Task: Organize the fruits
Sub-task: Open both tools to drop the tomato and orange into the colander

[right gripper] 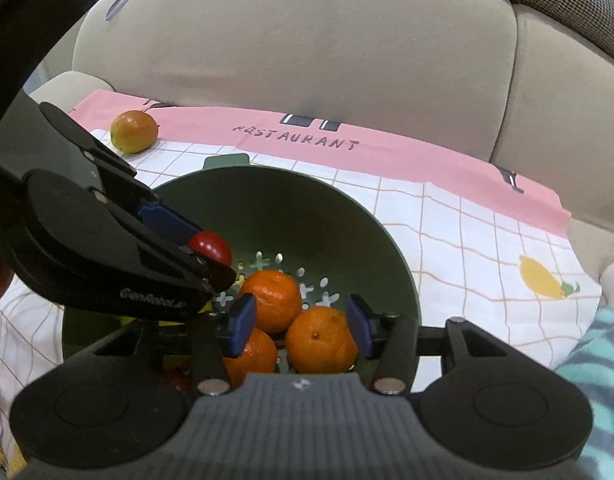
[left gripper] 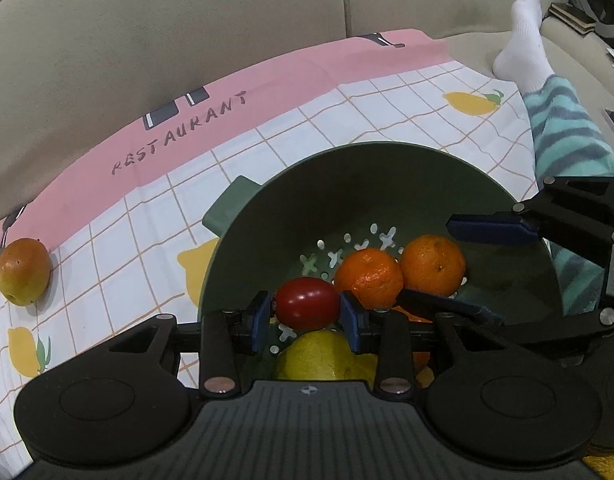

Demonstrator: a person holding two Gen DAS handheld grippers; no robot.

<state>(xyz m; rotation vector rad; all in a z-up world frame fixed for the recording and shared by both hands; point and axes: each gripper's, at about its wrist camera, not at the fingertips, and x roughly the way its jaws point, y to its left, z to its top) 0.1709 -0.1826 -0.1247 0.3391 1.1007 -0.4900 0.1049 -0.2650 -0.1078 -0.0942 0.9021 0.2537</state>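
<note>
**Red tomato gripped over the green colander**

Blue pads of the left gripper (left gripper: 307,316) are clenched on a small red tomato (left gripper: 306,303), one pad pressed to each side, and the fruit hangs just above the floor of the green colander (left gripper: 267,200). The right gripper (right gripper: 303,326) stands released: its blue pads flank an orange (right gripper: 321,340) that lies in the colander, with a clear gap at the left pad, while the right pad sits close against the peel.

Two more oranges lie in the colander beside it, one (right gripper: 273,300) behind and one (right gripper: 253,358) partly under the left pad. A yellow fruit (left gripper: 319,356) sits in the near part of the colander, below the tomato.

The colander rests on a checked cloth (left gripper: 387,112) with lemon prints and a pink border reading RESTAURANT, spread over a beige sofa (left gripper: 187,20). A mango (left gripper: 23,272) lies on the cloth, well apart from the colander. A person's leg in a striped trouser and white sock (left gripper: 523,40) lies along the cloth's far edge.
</note>
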